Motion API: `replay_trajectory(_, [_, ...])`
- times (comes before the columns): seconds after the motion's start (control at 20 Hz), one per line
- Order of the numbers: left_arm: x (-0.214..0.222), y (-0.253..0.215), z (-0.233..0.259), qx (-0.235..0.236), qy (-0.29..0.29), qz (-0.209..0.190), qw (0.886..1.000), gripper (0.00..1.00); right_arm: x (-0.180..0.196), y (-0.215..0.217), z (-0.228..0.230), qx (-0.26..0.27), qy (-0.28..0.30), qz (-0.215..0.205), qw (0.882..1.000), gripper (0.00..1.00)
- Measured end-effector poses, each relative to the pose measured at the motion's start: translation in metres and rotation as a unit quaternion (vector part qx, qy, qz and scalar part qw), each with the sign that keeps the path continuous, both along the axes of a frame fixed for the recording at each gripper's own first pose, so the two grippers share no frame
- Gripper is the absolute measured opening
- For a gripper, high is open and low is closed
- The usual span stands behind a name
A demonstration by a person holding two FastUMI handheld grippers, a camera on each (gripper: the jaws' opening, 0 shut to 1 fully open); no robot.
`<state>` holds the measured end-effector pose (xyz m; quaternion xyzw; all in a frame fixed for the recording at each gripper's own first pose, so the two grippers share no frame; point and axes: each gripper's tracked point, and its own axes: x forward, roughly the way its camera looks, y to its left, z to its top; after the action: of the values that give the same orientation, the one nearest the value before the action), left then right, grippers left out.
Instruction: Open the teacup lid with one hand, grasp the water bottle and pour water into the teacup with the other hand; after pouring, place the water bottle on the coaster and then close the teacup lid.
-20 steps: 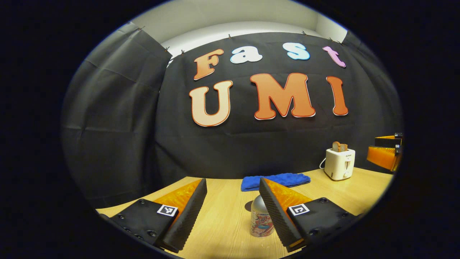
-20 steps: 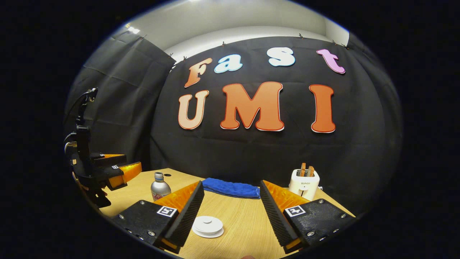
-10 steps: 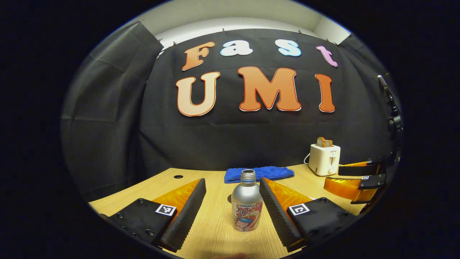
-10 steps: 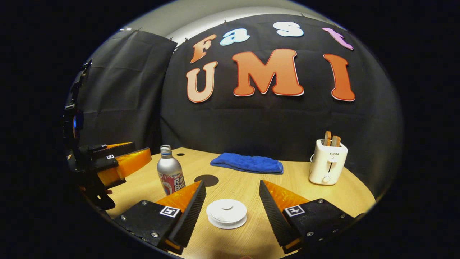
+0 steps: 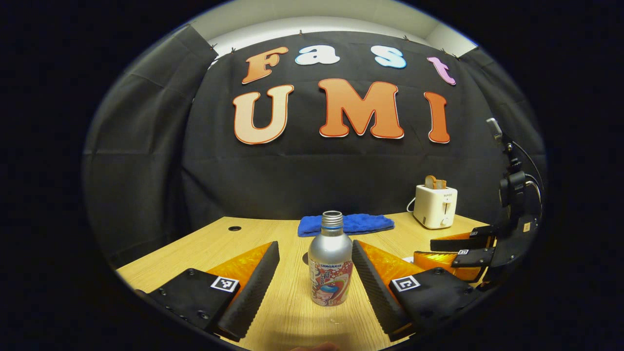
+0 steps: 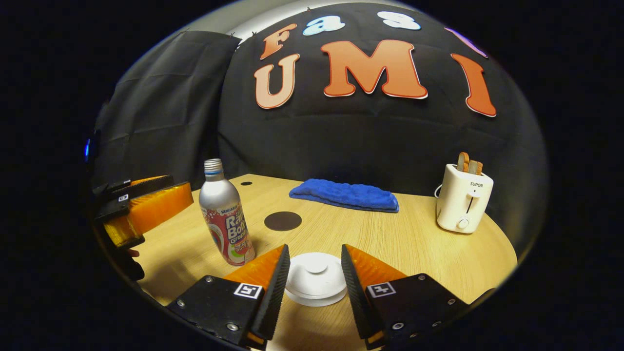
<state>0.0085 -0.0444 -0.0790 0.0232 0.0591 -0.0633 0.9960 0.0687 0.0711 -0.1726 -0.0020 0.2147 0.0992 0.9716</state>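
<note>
Both grippers are shown in the approach phase of the task. In the left gripper view, the silver aluminium water bottle with a printed red label (image 5: pixel 331 265) is seen standing upright on the pale wooden table (image 5: pixel 229 241), framed between the fingers of the left gripper (image 5: pixel 316 253). A second earlier it was half hidden behind the right-hand finger; it is now centred in the gap. The jaws are held wide apart, with clear table visible on either side of the bottle, so nothing is gripped. The bottle's threaded neck appears uncapped.

In the right gripper view, the round white teacup lid with a low central knob (image 6: pixel 315 278) is seen between the fingers of the right gripper (image 6: pixel 315 256), which has been lowered and brought forward over the past second. The jaws have been narrowed from their former wide spread and now flank the lid closely; whether the pads touch it cannot be told. The cup beneath is not distinguishable.

The dark round coaster (image 6: pixel 282 221) lies bare beyond the lid, near the bottle. A folded blue cloth (image 6: pixel 344 194) and a white toaster with toast (image 6: pixel 463 202) stand at the rear, uninvolved.

The change is judged to mean that both grasps are nearly aligned; lid lifting and bottle seizure are not yet done.
</note>
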Motion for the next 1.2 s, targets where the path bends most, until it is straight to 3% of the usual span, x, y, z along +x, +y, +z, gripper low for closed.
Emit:
replay_trajectory(0.25, [0.004, -0.005, -0.007, 0.006, 0.009, -0.008, 1.0, 0.98, 0.006, 0.001, -0.014, -0.011, 0.022, 0.004, 1.0, 0.43])
replay_trajectory(0.5, [0.004, -0.015, -0.022, 0.008, 0.028, -0.026, 0.999, 0.98, 0.011, 0.003, -0.017, -0.038, 0.027, 0.013, 0.999, 0.36])
replay_trajectory(0.65, [0.006, -0.016, -0.027, 0.012, 0.034, -0.027, 0.999, 0.98, 0.015, 0.006, -0.016, -0.041, 0.021, 0.017, 0.999, 0.27])
replay_trajectory(0.95, [0.011, -0.02, -0.044, 0.02, 0.054, -0.036, 0.998, 0.98, 0.009, 0.011, -0.008, 0.004, 0.027, 0.029, 0.999, 0.2])
replay_trajectory(1.15, [0.02, -0.021, -0.054, 0.025, 0.062, -0.034, 0.997, 0.98, 0.002, 0.005, 0.009, -0.009, 0.004, 0.025, 1.0, 0.2])
replay_trajectory(1.2, [0.022, -0.022, -0.057, 0.025, 0.067, -0.036, 0.997, 0.94, 0.0, 0.003, 0.014, -0.009, 0.0, 0.023, 1.0, 0.2])
